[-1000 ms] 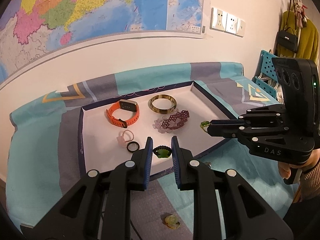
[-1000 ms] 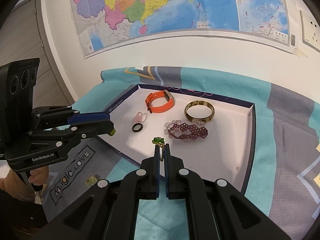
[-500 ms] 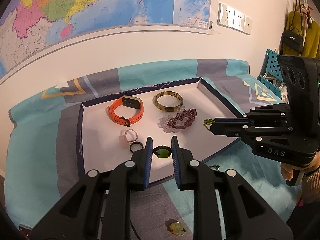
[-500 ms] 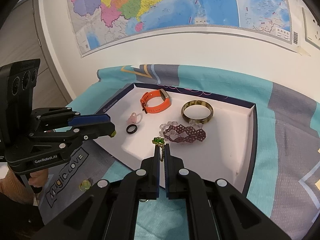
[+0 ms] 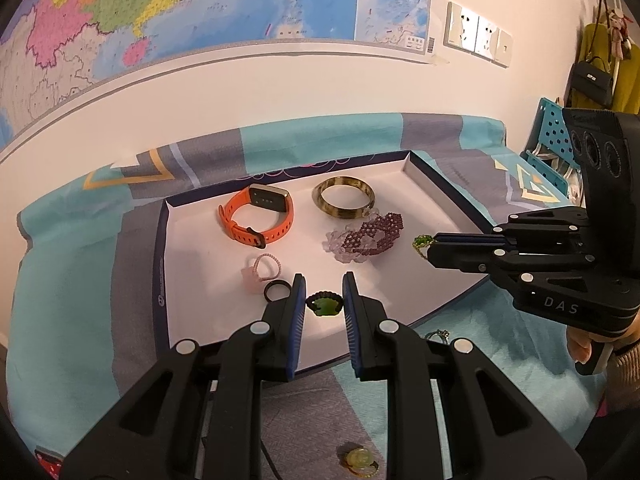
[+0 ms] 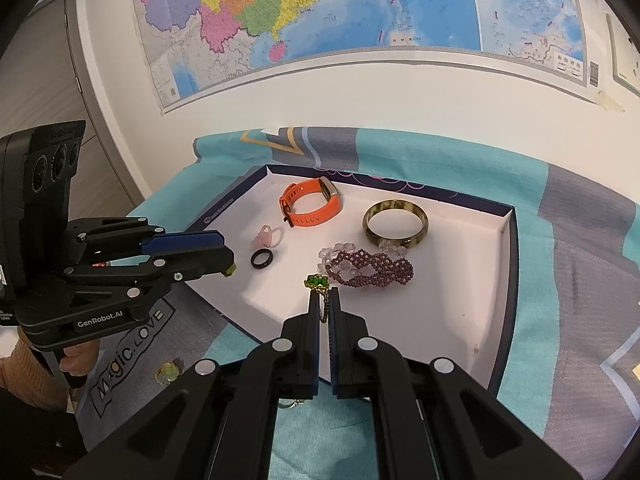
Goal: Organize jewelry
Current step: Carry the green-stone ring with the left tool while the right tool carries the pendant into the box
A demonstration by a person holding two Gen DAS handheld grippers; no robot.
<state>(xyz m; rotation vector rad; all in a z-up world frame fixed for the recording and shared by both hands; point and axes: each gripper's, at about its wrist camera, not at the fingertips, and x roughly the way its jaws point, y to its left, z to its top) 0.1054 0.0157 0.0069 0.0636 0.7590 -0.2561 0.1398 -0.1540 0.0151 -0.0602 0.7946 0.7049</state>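
A white tray (image 5: 432, 208) with a navy rim lies on the patterned cloth. In it are an orange watch (image 5: 256, 216), an amber bangle (image 5: 344, 198), a purple beaded bracelet (image 5: 370, 236), a pink ring (image 5: 262, 270) and a black ring (image 5: 276, 290). My left gripper (image 5: 323, 279) hangs over the tray's near edge, shut on a dark-banded green ring (image 5: 325, 304). My right gripper (image 6: 325, 294) is shut on a green-stone piece on a gold chain (image 6: 318, 282), over the tray's near side, just short of the purple bracelet (image 6: 370, 268).
On the cloth in front of the tray lie a yellow-green ring (image 5: 360, 460) and a small gold piece (image 5: 438, 335). A wall with a map stands right behind the table. A hand holds each gripper's handle at the sides.
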